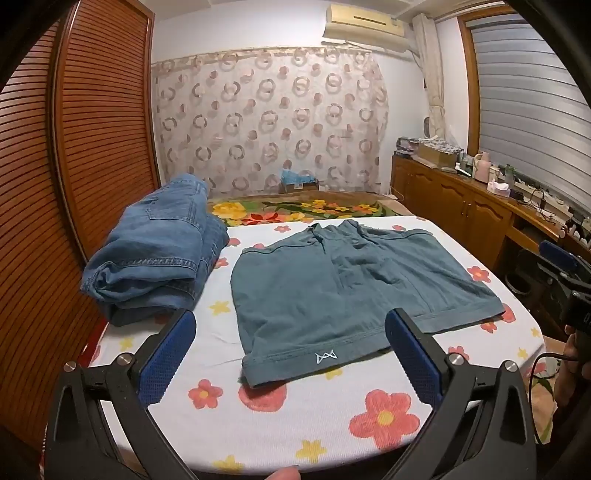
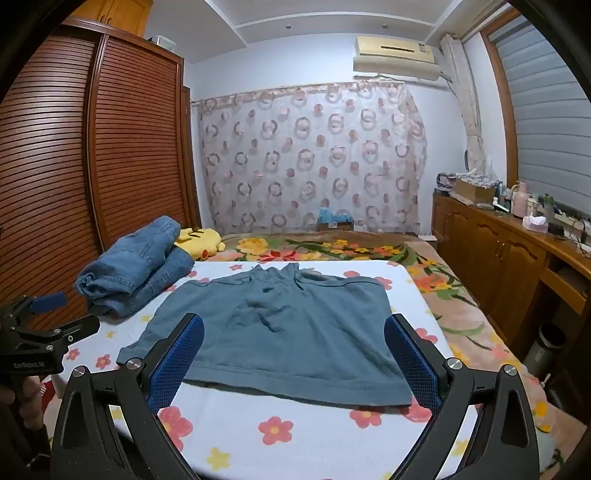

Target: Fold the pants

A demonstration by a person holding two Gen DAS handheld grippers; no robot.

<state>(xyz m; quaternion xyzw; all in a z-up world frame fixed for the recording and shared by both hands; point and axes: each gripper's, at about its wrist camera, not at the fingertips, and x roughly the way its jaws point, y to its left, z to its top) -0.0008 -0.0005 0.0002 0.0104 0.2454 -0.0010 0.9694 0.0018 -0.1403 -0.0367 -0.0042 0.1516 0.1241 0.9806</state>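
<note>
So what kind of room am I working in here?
Most likely a home bedroom: a louvred wooden wardrobe, a wall air conditioner above a patterned curtain, and a flower-print covered bed where the teal shorts lie.

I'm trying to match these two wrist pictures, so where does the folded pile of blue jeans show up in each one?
Left wrist view: the folded jeans lie left of centre, beside the teal shorts.
Right wrist view: the folded jeans sit at the left, further back, left of the teal shorts.
Shared landmark: the air conditioner high on the back wall.
</note>
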